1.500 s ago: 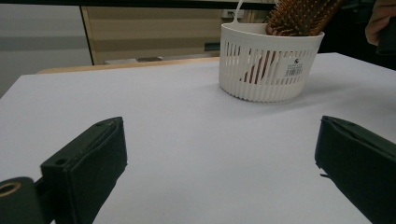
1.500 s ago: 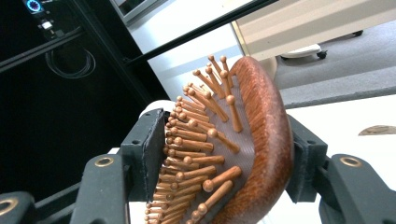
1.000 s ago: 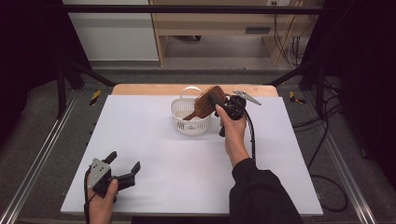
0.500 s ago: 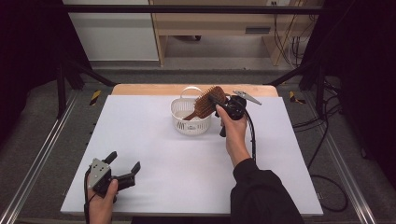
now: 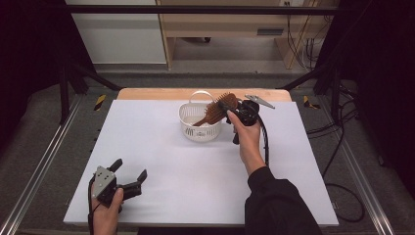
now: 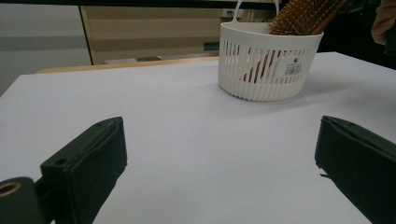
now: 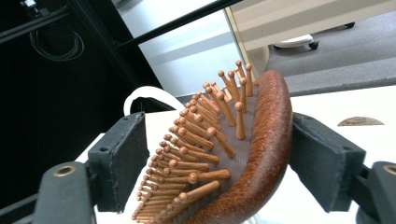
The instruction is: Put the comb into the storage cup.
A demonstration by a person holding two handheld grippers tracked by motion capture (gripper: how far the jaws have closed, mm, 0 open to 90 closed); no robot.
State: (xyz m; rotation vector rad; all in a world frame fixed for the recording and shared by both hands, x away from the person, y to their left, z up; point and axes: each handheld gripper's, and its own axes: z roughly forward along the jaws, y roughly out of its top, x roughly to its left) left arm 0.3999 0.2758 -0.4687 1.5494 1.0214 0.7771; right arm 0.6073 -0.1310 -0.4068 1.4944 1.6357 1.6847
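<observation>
Right claw (image 5: 234,108), just opening, straddles the hairbrush (image 5: 218,108) over the basket (image 5: 199,128); left claw (image 5: 128,175) gapes near the table's front edge.

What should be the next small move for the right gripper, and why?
Probably draw the right gripper back from the hairbrush. Its jaws have just been opening, a gap shows beside the bristles, and the brush handle already sits inside the white basket, so the brush seems delivered.

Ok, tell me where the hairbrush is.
High view: the wooden hairbrush stands tilted in the white basket at the table's far middle, its head between the right gripper jaws.
</observation>
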